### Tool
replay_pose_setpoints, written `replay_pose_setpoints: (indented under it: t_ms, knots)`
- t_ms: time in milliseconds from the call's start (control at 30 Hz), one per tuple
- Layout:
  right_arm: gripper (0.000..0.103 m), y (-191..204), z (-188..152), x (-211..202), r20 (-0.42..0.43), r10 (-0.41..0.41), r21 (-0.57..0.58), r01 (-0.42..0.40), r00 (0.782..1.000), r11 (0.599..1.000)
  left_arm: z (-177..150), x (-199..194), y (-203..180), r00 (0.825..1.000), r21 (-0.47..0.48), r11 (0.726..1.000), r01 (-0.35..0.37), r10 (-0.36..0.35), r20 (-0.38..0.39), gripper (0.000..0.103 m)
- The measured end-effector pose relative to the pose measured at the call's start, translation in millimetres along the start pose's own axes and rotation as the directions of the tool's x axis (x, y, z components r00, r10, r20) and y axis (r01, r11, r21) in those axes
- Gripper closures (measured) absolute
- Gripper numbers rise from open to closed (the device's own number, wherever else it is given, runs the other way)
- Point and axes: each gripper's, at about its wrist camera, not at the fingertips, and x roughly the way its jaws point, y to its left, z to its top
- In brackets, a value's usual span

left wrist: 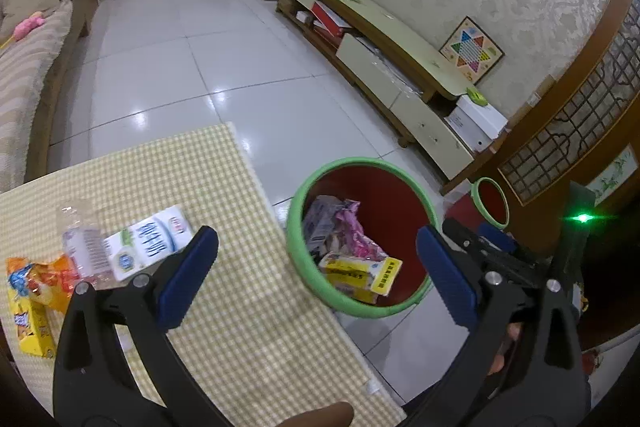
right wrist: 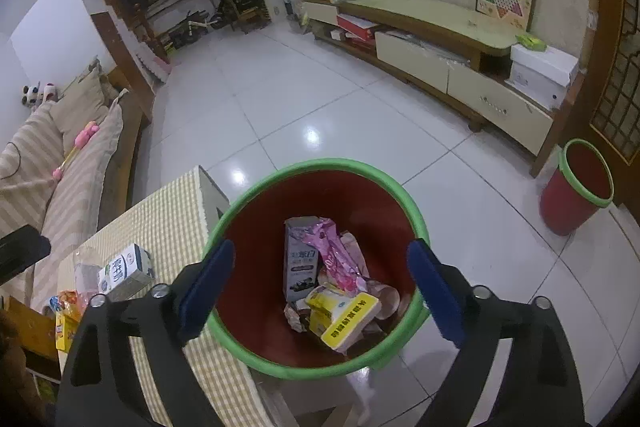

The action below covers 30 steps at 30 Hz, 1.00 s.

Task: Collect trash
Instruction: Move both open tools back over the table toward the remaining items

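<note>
A red bin with a green rim [left wrist: 298, 199] [right wrist: 316, 165] stands on the floor beside the table and holds a yellow box [right wrist: 344, 315], a pink wrapper [right wrist: 334, 255] and a grey carton [right wrist: 300, 259]. On the checked tablecloth [left wrist: 248, 327] lie a white milk carton [left wrist: 150, 241] [right wrist: 124, 273], a clear plastic bottle [left wrist: 82, 239], an orange wrapper [left wrist: 44, 277] and a yellow box [left wrist: 30, 327]. My left gripper [left wrist: 320, 267] is open and empty above the table's right edge. My right gripper [right wrist: 320, 287] is open and empty above the bin.
A second red bin [right wrist: 576, 187] [left wrist: 490, 201] stands by the wooden screen at right. A low TV cabinet [right wrist: 440, 27] runs along the far wall. A striped sofa [right wrist: 60, 179] is at left. White tiled floor [right wrist: 320, 99] lies between.
</note>
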Motion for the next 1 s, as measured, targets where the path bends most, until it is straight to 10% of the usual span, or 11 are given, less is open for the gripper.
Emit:
replay_pose_setpoints:
  t_ms: [533,1000]
  knots:
    - [0.007,78.7,-18.2,-9.0,0.084,0.183,-0.147,-0.170,0.979,0.974,-60.5,-60.1,74.1,0.976,-0.115,0.975,-0.190,0.200,0.086,0.006]
    - [0.007,146.8,-57.4,8.2,-0.108,0.247,-0.293,-0.268,0.963,0.918,-120.3,-117.1,152.3,0.956,-0.175,0.947,-0.268,0.285,0.075,0.006]
